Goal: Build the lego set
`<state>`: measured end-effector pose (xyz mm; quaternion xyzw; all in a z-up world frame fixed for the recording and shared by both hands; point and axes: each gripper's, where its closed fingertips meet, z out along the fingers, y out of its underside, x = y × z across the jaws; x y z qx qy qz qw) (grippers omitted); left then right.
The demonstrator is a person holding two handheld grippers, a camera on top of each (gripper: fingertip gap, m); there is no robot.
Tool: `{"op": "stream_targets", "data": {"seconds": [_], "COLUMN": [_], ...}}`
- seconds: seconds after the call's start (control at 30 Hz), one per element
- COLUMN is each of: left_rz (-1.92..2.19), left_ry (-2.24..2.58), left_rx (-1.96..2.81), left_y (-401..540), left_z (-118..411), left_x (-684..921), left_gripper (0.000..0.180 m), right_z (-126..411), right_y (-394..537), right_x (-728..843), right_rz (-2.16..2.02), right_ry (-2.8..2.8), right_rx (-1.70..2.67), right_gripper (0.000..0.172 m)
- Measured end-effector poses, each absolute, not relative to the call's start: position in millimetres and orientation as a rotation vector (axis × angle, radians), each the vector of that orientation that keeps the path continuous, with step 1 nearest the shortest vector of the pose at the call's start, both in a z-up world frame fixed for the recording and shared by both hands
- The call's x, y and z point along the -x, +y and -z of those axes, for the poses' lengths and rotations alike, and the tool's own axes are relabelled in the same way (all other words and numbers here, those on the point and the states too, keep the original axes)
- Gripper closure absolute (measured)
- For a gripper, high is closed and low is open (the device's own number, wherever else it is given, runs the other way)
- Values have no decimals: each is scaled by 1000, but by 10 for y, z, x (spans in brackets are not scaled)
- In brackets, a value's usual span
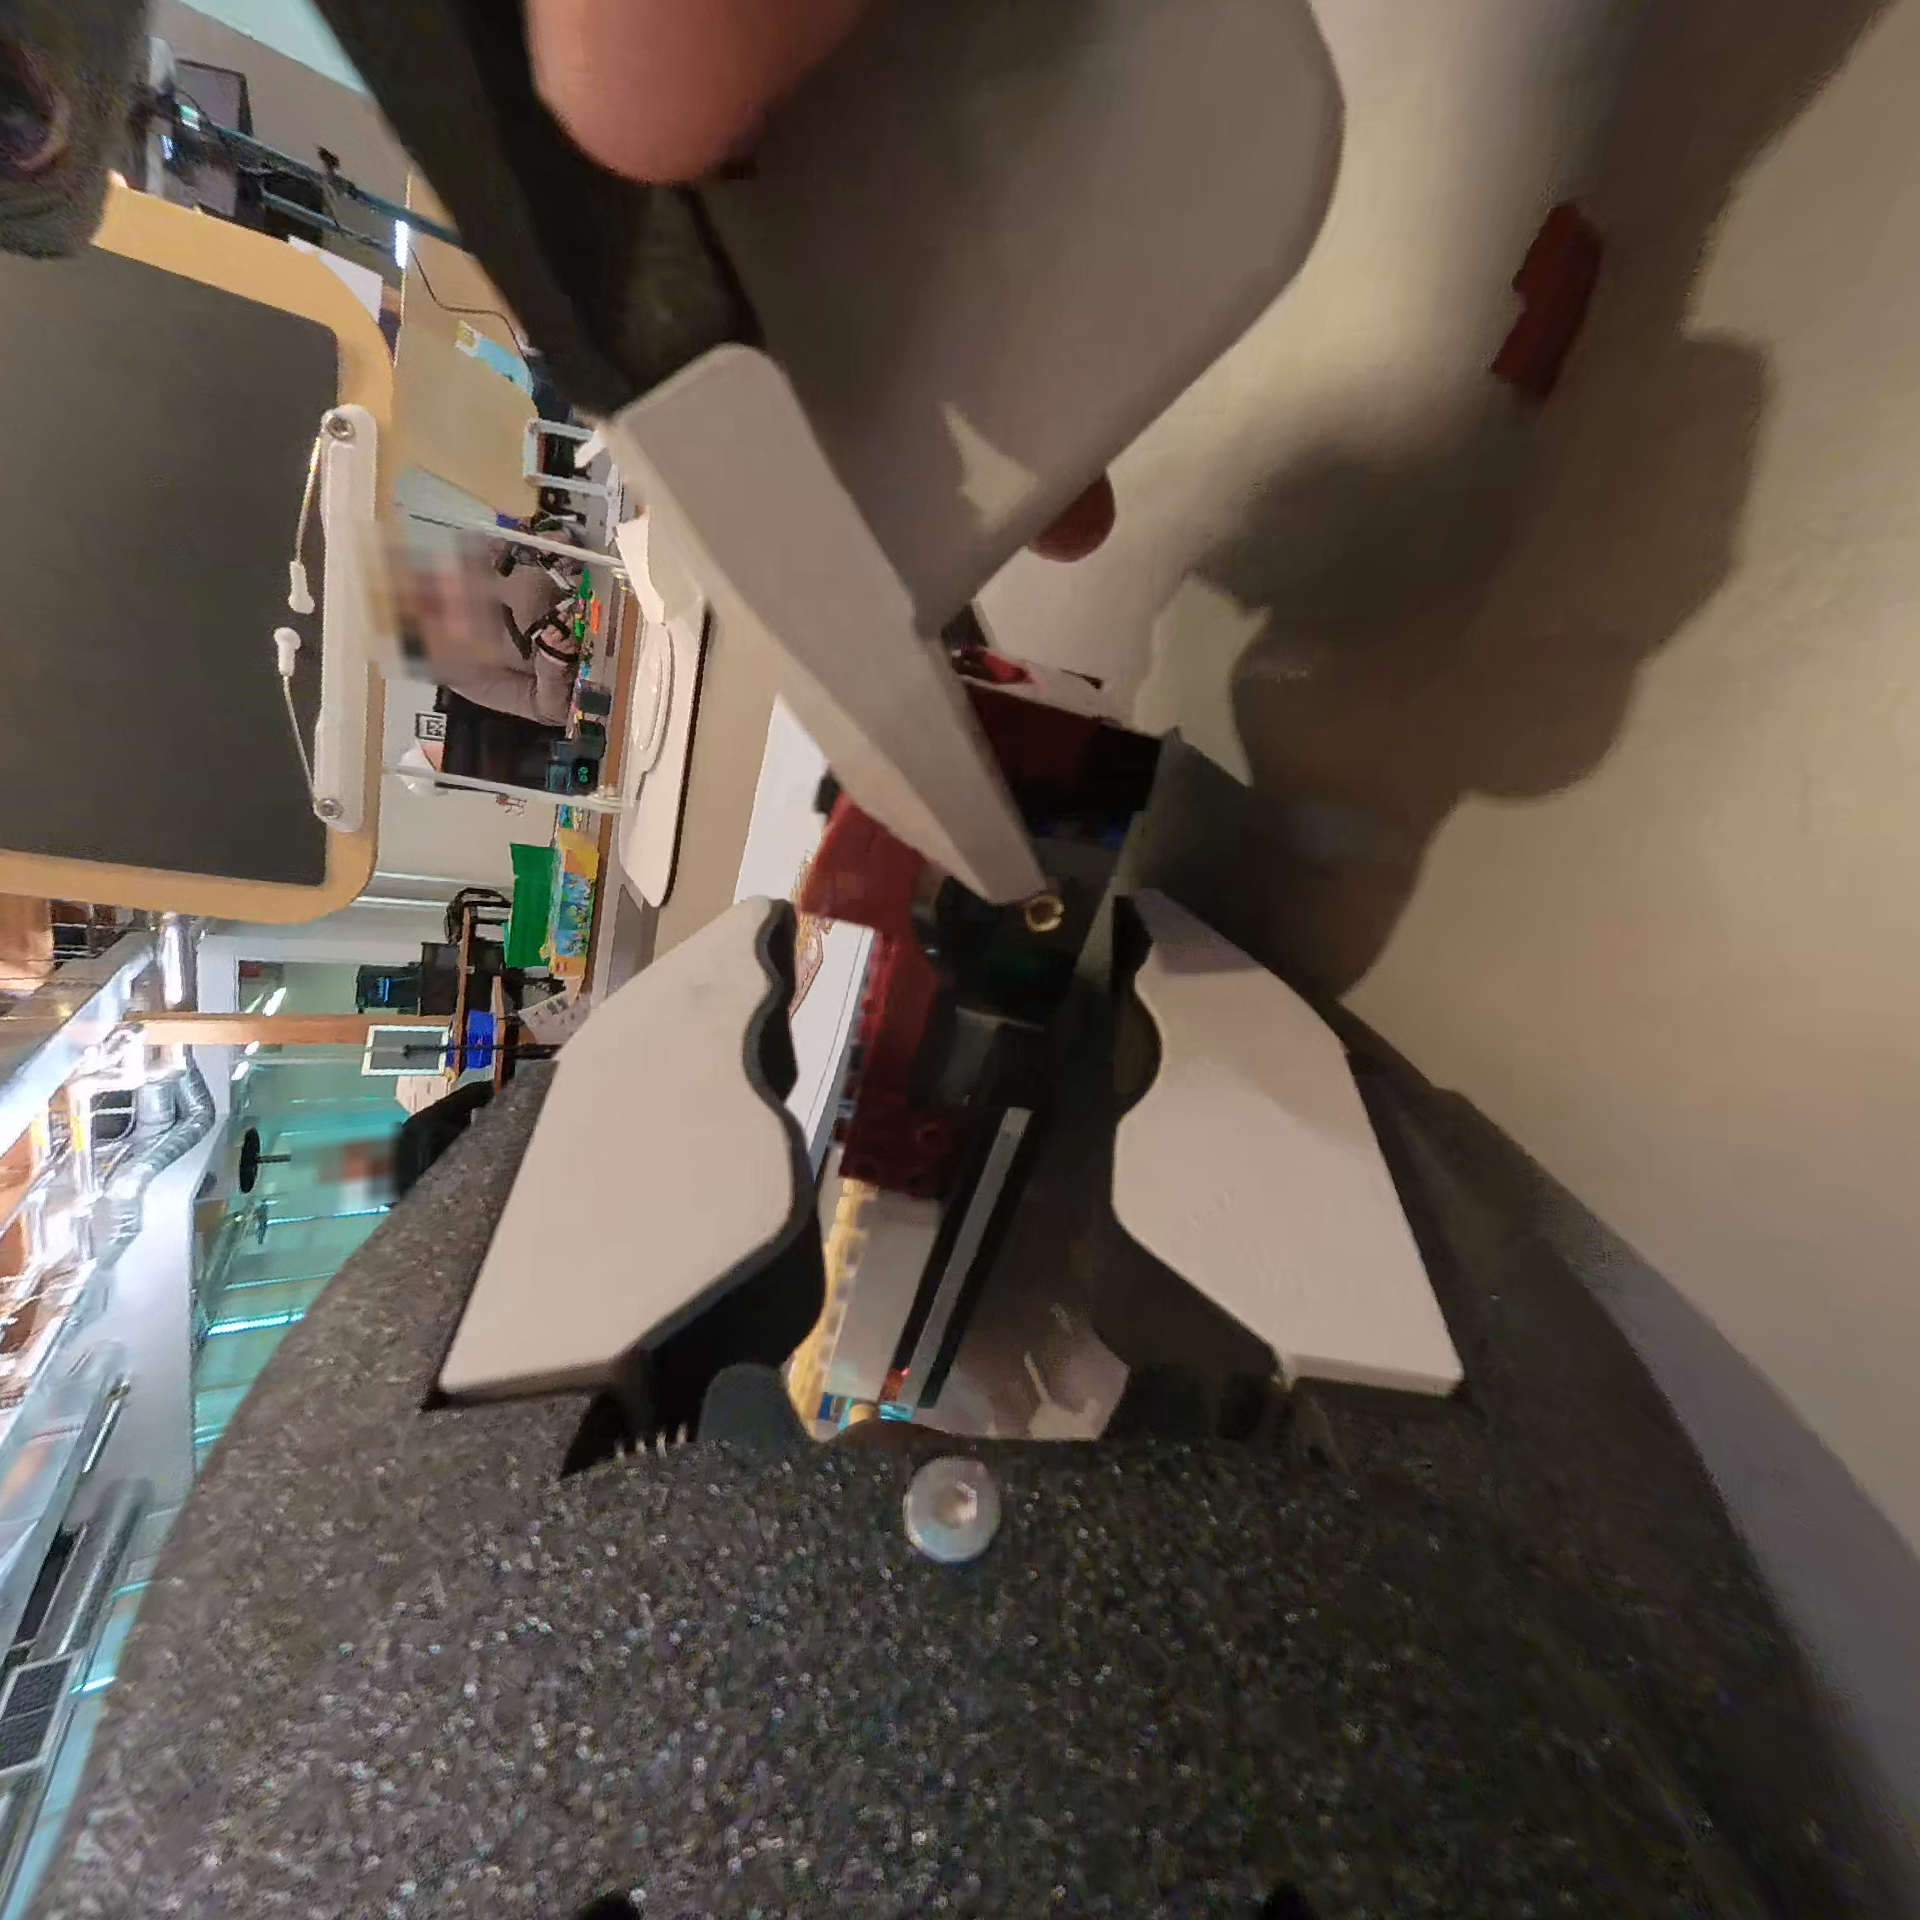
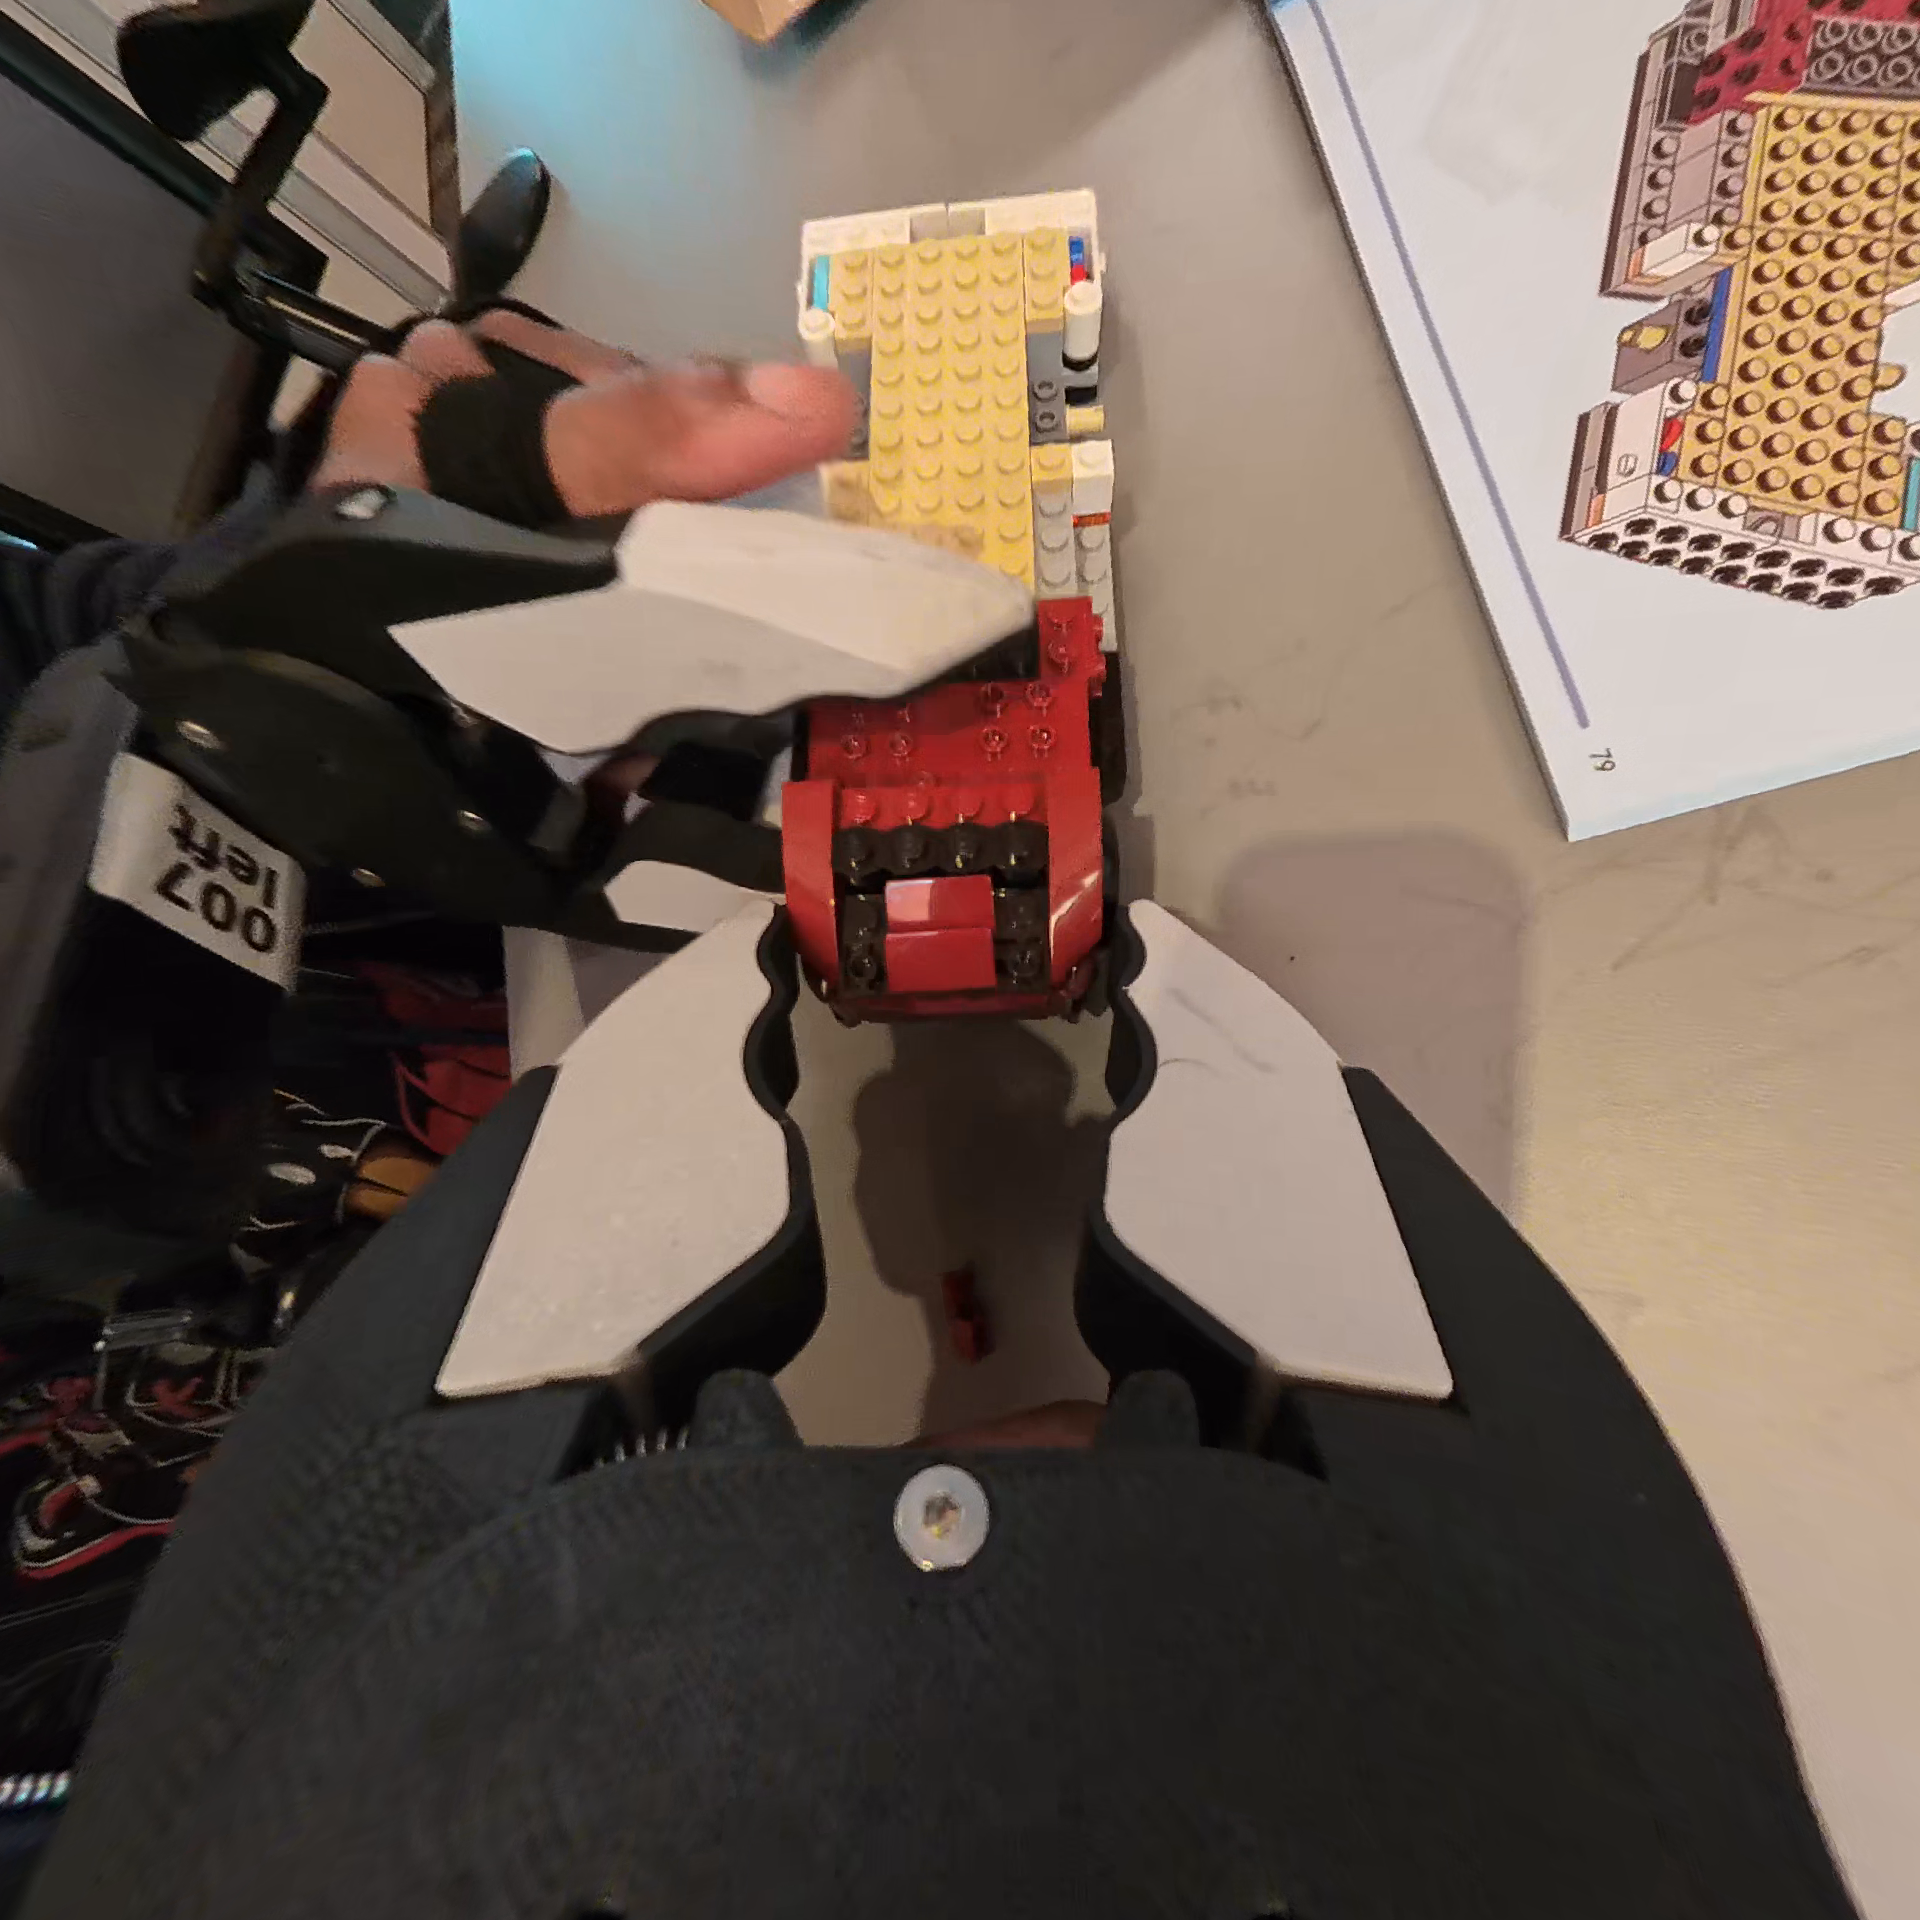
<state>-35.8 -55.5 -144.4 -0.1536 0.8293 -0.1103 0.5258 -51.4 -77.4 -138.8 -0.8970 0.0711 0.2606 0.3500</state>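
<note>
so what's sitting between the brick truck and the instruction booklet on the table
Nothing: in the right wrist view the tabletop between the brick truck and the instruction booklet is bare. The small loose red piece lies elsewhere, nearer the camera.

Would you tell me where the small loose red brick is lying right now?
In the right wrist view, the small red brick lies on the grey table between the right gripper's fingers, nearer the camera than the brick truck.

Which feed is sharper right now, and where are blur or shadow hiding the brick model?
Right wrist view: sharper; the brick model reads clearly between the right gripper fingertips, though the left gripper and hand are motion-blurred. Left wrist view: rolled sideways, wide-angle bent; the right gripper's finger crosses blurred, and the model sits in deep shadow; soft shadows smear the table.
</note>
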Motion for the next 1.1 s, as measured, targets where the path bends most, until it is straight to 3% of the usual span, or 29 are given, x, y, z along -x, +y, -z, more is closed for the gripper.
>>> {"op": "stream_targets", "data": {"seconds": [0.3, 0.43, 0.57, 0.8, 0.97, 1.1], "left_rz": [130, 122, 125, 123, 163, 182], "left_ry": [1922, 1892, 1815, 1651, 1579, 1546], "left_rx": [326, 296, 253, 102, -96, -167], "left_y": [-417, -356, -318, -340, -376, -419], "left_z": [1454, 1422, 1307, 968, 663, 613], "left_x": [282, 276, 287, 263, 20, -261], "left_gripper": [143, 143, 145, 145, 145, 145], "right_z": [1273, 1113, 1279, 1617, 1503, 1489], "right_y": [-739, -965, -1400, -1782, -1769, -1770], "right_x": [488, 267, 259, 470, 658, 652], "right_rz": [-590, -382, -219, -95, 3, -82], "right_ry": [114, 57, -44, -217, -665, -720], "right_rx": [2270, 2239, 2351, 2431, 2245, 2277], "right_gripper": [114, 109, 118, 135, 135, 136]}}
